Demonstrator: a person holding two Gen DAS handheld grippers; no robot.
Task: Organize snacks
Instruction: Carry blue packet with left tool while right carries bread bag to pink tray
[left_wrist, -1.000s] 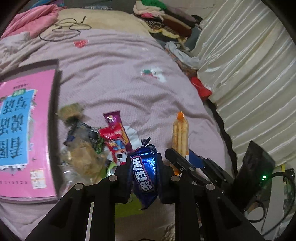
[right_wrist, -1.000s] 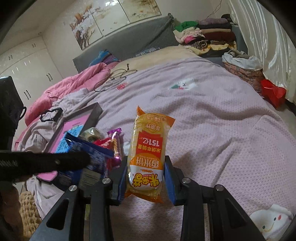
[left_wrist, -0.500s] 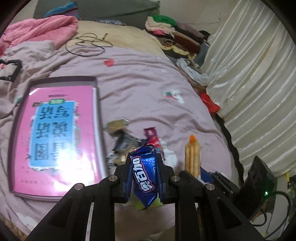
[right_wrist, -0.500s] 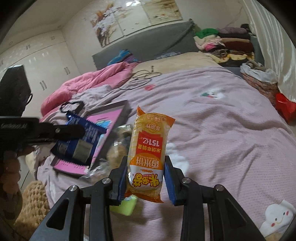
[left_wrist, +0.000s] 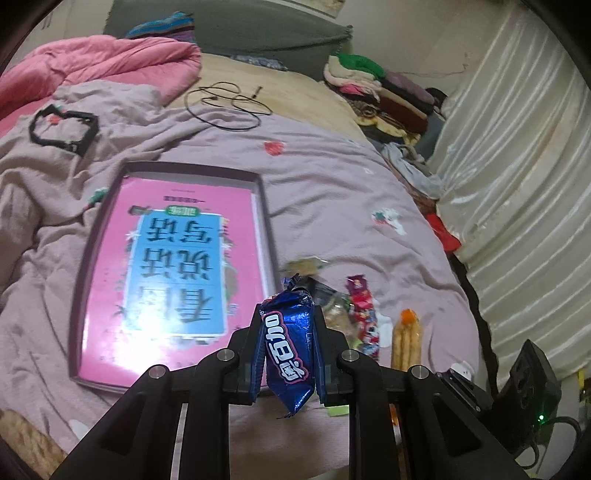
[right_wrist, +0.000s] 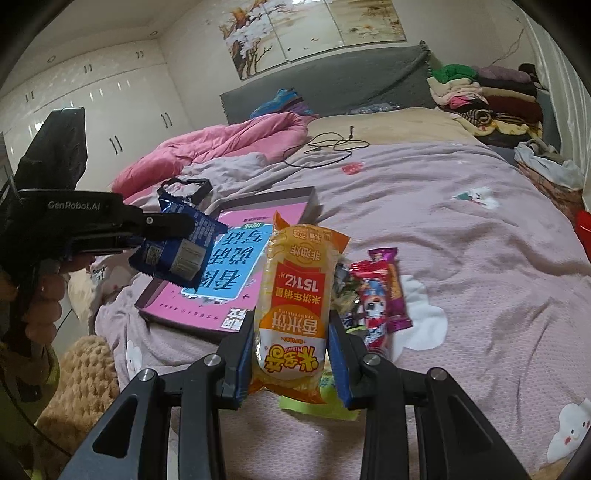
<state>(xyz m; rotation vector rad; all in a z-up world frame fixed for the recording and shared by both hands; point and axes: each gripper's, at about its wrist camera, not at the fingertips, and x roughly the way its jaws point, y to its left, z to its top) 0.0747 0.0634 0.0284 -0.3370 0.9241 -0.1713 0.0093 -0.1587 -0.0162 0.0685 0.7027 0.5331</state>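
My left gripper (left_wrist: 287, 321) is shut on a blue snack packet (left_wrist: 288, 350), held in the air over the near right corner of a shallow tray (left_wrist: 264, 206) that holds a pink book (left_wrist: 177, 266). The right wrist view shows that same blue packet (right_wrist: 177, 243) above the tray (right_wrist: 310, 195). My right gripper (right_wrist: 291, 332) is shut on a yellow rice-cracker pack (right_wrist: 295, 306), upright between its pads. A pile of loose snacks (left_wrist: 354, 314) lies on the bed right of the tray, with a red and purple wrapper (right_wrist: 380, 295) on top.
The lilac bedspread (left_wrist: 332, 177) stretches away; a black cable (left_wrist: 225, 103) and a pink quilt (left_wrist: 92, 62) lie farther back. Folded clothes (right_wrist: 487, 99) are stacked at the far right by a curtain (left_wrist: 517, 184). A person's hand (right_wrist: 44, 295) holds the left gripper.
Both grippers moved back and left from the snack pile, still gripping their packets. The tray with the pink book slid from the left edge toward the middle of the left wrist view.
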